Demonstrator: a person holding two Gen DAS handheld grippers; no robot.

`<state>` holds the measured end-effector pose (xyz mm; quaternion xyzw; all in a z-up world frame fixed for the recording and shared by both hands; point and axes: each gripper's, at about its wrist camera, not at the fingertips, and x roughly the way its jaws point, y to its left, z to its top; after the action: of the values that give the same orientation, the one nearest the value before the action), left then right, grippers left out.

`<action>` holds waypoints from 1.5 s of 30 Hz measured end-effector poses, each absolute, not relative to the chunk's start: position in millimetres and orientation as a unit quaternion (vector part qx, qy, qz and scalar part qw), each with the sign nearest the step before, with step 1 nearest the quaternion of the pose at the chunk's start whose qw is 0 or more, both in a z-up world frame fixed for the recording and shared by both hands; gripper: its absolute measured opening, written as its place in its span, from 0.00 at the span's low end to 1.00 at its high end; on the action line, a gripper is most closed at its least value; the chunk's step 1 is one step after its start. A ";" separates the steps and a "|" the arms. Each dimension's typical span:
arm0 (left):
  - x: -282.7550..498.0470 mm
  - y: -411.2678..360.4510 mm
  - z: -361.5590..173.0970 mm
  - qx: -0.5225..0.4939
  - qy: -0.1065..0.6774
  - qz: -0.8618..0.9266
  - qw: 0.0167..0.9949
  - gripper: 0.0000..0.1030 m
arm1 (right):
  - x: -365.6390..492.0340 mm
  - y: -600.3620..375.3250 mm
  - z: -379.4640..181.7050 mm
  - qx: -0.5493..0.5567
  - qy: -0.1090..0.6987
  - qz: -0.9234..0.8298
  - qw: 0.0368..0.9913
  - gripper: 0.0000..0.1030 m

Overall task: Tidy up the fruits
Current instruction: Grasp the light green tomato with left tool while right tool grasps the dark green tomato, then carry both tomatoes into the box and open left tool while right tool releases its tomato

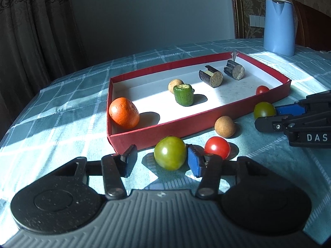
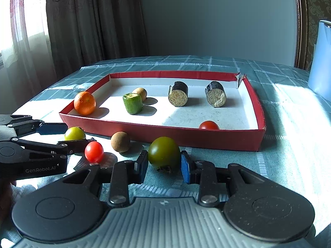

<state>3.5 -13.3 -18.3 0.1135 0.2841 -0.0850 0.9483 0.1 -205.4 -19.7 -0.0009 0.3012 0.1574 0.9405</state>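
Two tools are down low on the checked surface (image 2: 289, 144), both working in front of the red tray (image 1: 157, 132). The left tool (image 1: 162, 161) has its fingers spread around a light green tomato (image 1: 170, 153); the blue pad on one side looks to be just at the fruit's skin, while the black pad on the other side stands clear, so nothing is clamped here. Just beside that blue pad sits a red cherry tomato (image 1: 217, 147) on the cloth, and a little beyond it a brown round fruit (image 1: 224, 126).

Over to the right tool (image 2: 164, 165): its fingers sit on either side of a dark green tomato (image 2: 164, 152), close on both sides, though I cannot tell if they are actually pressing it or just framing it. That tomato rests on the surface right in front of the tray's near wall.

Inside the tray: an orange (image 2: 84, 103) in the near left corner, a green cut chunk (image 2: 132, 103) with a small brown fruit (image 2: 139, 93) tucked behind it, two dark-skinned cut cylinders (image 2: 178, 96) lying side by side farther back, and one red tomato (image 2: 209, 125) against the near wall. A blue jug (image 1: 279, 25) stands well beyond the tray.
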 end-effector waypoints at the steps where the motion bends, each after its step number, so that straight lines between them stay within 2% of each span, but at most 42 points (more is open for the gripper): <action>1: 3.0 -13.9 -18.4 0.115 0.284 -0.086 0.948 0.45 | 0.0 -205.5 -19.6 -0.001 0.301 0.157 0.941 0.32; 5: 1.2 -14.5 -17.8 0.116 0.279 -0.088 0.949 0.38 | -0.4 -205.5 -19.6 -0.001 0.300 0.157 0.941 0.32; 9: 0.3 -15.0 -17.3 0.117 0.277 -0.085 0.950 0.35 | -0.4 -205.3 -19.7 -0.001 0.300 0.157 0.941 0.32; 11: 0.9 -14.4 -17.4 0.116 0.277 -0.080 0.950 0.30 | -0.7 -205.1 -19.7 -0.001 0.300 0.156 0.941 0.32; 27: 0.5 -12.7 -16.4 0.113 0.272 -0.068 0.953 0.30 | -5.0 -207.7 -16.8 0.006 0.283 0.154 0.947 0.32; 37: -6.0 -10.2 -10.5 0.100 0.250 -0.076 0.960 0.30 | -13.4 -210.6 -8.2 0.007 0.240 0.145 0.960 0.32; 45: 5.1 3.4 4.8 0.031 0.244 -0.076 0.966 0.29 | -6.6 -214.7 4.2 0.016 0.214 0.130 0.968 0.32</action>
<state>5.1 3.4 4.8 0.0313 0.2440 -0.0762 0.9663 -6.6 -214.7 4.2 0.0164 0.2139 0.1300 0.9680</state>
